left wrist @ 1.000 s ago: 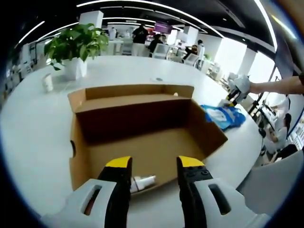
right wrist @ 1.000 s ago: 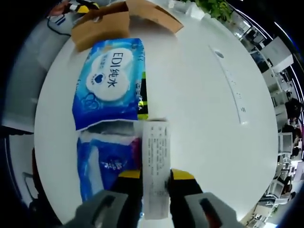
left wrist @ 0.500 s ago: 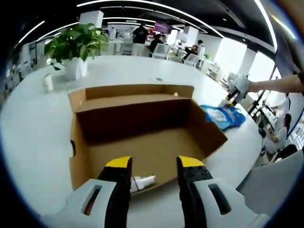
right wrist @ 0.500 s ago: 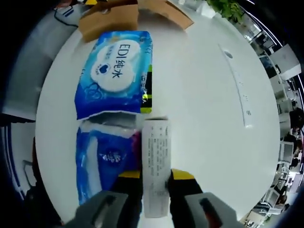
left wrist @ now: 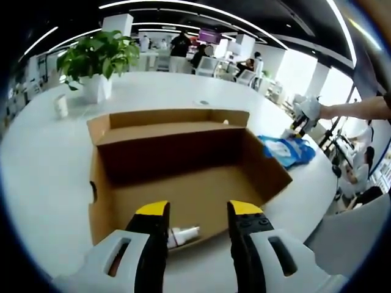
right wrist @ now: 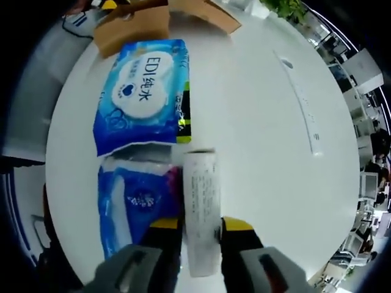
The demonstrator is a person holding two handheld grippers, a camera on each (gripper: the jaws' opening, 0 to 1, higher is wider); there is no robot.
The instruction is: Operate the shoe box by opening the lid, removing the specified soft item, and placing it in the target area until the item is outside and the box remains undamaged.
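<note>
The open cardboard shoe box (left wrist: 183,165) sits on the white table in front of my left gripper (left wrist: 198,213), whose jaws stand apart with nothing between them. A small white tube-like item (left wrist: 183,234) lies inside against the box's near wall. To the right of the box lie blue wipe packs (left wrist: 287,149), with my right gripper (left wrist: 300,122) over them. In the right gripper view, my right gripper (right wrist: 200,227) is shut on a long white printed pack (right wrist: 201,201) resting on the table. It lies beside a blue pack (right wrist: 135,201), below the blue wipes pack (right wrist: 143,91). The shoe box (right wrist: 137,24) shows at the top.
A potted plant (left wrist: 98,58) and a white cup (left wrist: 61,105) stand on the table's far left. People and desks fill the background. A person's arm (left wrist: 357,110) reaches in from the right. A long slot (right wrist: 299,101) runs along the table, whose edge curves close to the packs.
The left gripper view is unchanged. The right gripper view has shifted slightly over the packs, and the white pack now looks a little larger between the jaws.
</note>
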